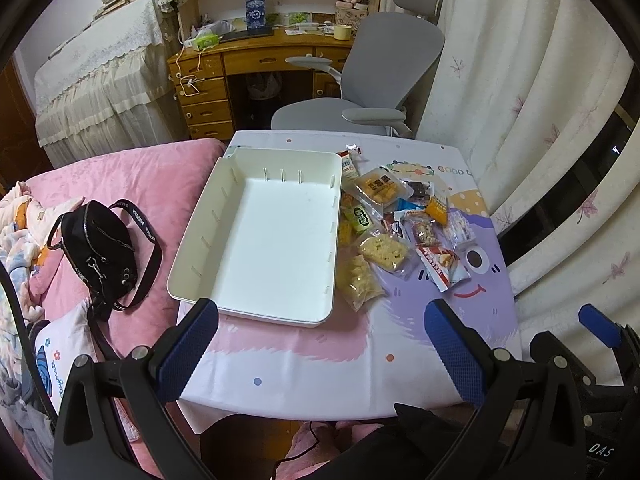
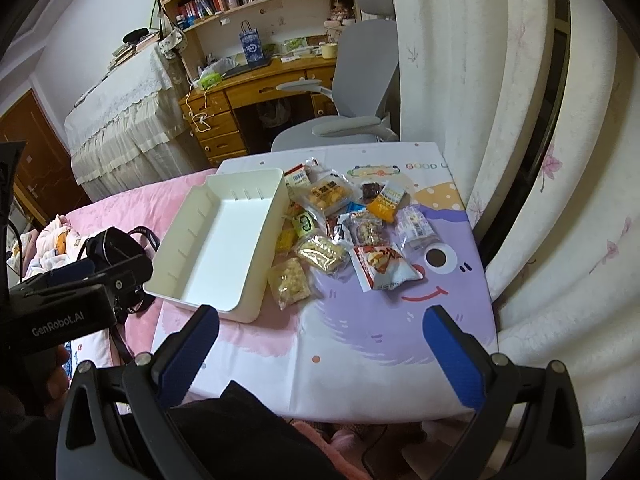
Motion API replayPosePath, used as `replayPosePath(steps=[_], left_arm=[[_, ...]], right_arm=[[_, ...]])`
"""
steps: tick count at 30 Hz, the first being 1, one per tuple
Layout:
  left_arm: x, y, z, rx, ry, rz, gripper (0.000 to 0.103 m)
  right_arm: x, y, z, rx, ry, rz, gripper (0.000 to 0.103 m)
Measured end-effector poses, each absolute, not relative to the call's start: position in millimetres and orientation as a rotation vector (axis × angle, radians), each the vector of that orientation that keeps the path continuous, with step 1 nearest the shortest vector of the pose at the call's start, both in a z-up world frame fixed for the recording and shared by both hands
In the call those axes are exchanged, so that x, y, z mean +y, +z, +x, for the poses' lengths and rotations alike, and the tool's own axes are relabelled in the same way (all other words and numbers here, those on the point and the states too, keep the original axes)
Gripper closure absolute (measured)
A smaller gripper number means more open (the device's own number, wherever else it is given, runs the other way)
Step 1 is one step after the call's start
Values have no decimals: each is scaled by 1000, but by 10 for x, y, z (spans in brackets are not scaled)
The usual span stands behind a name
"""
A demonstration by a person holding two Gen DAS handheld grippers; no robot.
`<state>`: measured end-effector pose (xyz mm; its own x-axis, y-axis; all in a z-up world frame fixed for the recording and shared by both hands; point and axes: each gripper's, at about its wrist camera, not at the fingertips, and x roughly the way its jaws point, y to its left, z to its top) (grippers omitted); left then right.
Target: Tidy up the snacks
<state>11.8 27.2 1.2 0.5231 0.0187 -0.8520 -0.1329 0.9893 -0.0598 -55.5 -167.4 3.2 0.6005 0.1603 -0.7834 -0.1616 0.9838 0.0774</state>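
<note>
Left gripper [image 1: 322,344]: jaws spread wide, blue ribbed pads [image 1: 188,354] apart and holding nothing, hovering above the near edge of the counter [image 1: 304,376]. The left pad lies visually over the near corner of the white tray [image 1: 276,300]; contact cannot be confirmed.

Right gripper [image 2: 322,350]: jaws likewise spread wide and empty, pads [image 2: 454,360] poised over the near part of the counter's cartoon-printed cloth [image 2: 360,352], touching no item. In the right wrist view, the left gripper's black body appears at the left edge, just beside the tray.

White tray: rectangular, slotted inner walls, nothing inside it, resting on the left portion of the counter with its left side toward the pink bed [image 1: 120,176].

Snack packets [image 1: 400,216]: a loose pile immediately right of the tray, several overlapping. Nearest the grippers lie a clear packet of pale yellow pieces [image 1: 358,280], touching the tray's right wall, and a red-and-white packet [image 1: 440,266] on the purple cartoon face. A second yellow-filled clear packet [image 1: 384,252] lies between them; an orange packet [image 1: 436,206] and a packet of golden squares [image 1: 380,188] lie farther back.

Surroundings: black shoulder bag [image 1: 98,248] on the bed left of the tray; grey office chair [image 1: 380,72] and wooden desk [image 1: 256,60] beyond the counter; white curtain [image 1: 520,80] at right.
</note>
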Motion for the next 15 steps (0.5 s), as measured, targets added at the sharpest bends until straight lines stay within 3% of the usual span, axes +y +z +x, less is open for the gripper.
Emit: replayPosePath(steps=[15], left_arm=[[442,-244,281,1078,-99,-137,1]], right_arm=[[-1320,-135,-751,845,103,-163,1]])
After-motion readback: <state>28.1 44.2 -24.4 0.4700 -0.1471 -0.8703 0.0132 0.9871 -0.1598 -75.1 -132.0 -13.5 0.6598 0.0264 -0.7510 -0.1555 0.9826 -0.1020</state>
